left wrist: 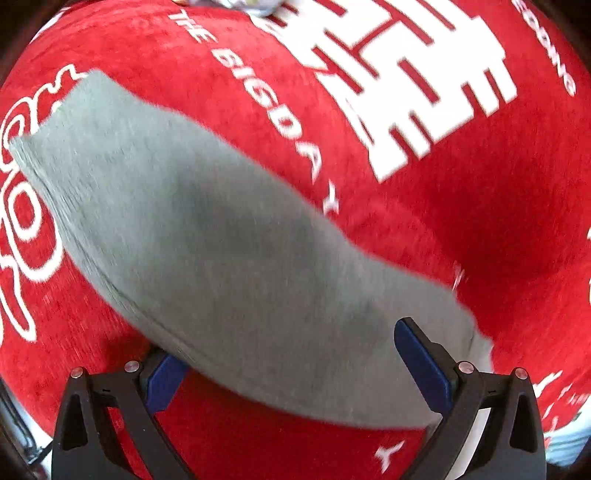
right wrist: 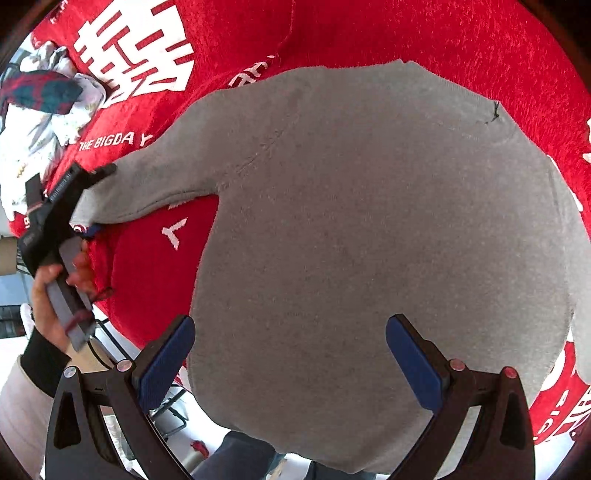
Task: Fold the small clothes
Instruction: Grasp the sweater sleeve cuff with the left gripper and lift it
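Note:
A small grey sweater lies flat on a red cloth with white lettering. Its left sleeve stretches out across the left wrist view. My left gripper stands wide open with the sleeve's cuff end lying between its blue pads; it also shows at the sleeve end in the right wrist view. My right gripper is open and empty above the sweater's lower body.
A pile of other clothes, white and dark patterned, lies at the far left of the red cloth. The cloth's near edge drops off by my left hand, with floor below.

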